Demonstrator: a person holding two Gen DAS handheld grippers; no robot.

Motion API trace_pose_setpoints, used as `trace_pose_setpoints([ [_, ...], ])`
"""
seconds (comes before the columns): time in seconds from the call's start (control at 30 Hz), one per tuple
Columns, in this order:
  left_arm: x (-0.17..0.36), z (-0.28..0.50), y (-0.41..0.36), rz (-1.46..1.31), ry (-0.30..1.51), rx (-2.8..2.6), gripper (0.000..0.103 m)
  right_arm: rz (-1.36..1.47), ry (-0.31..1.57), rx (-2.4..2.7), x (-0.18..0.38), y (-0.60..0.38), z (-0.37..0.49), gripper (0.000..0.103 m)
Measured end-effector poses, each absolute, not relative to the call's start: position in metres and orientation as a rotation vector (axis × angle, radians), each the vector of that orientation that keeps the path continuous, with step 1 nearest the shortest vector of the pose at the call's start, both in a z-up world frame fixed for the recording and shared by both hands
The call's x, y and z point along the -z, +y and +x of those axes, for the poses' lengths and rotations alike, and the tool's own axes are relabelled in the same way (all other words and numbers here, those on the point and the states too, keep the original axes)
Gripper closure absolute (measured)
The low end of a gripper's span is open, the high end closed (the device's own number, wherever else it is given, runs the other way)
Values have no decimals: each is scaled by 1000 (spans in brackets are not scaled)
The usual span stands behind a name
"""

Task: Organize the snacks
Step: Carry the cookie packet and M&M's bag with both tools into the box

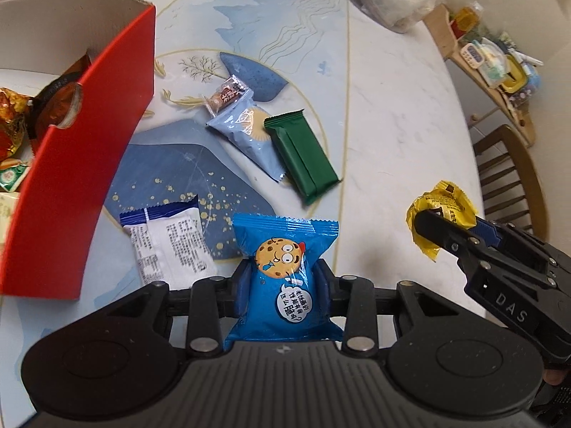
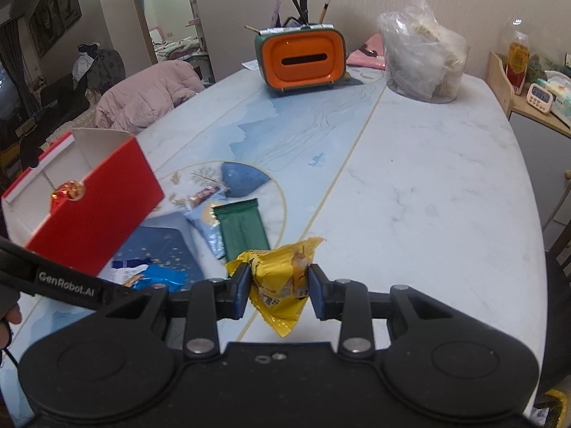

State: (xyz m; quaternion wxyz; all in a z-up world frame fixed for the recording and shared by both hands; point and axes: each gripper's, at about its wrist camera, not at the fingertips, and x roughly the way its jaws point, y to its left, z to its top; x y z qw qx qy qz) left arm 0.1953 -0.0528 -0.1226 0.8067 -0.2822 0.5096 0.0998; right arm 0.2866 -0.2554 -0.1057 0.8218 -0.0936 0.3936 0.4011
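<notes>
My left tongs grip the blue cookie packet, my right tongs the yellow packet; both should clear the red box wall before release.

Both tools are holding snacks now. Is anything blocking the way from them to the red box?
Nothing visible. The left tool holds the blue cookie packet and the right tool the yellow packet, both lifted off the table. The red box is open-topped; only its near wall must be cleared.

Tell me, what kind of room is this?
Probably a dining room at home. There's a big marble table with snacks on it, a wooden chair beside it, and a doorway showing a bedroom behind.
</notes>
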Motion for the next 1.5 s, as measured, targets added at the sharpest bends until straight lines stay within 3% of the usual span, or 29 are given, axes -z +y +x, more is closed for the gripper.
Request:
trace_pose_setpoints([
  [0.77,43,108,35,-542,974,-209,67,-243,736,-933,30,-191,183,70],
  [1.5,34,61,163,-472,918,-371,67,-290,717,-998,30,-63,142,70],
])
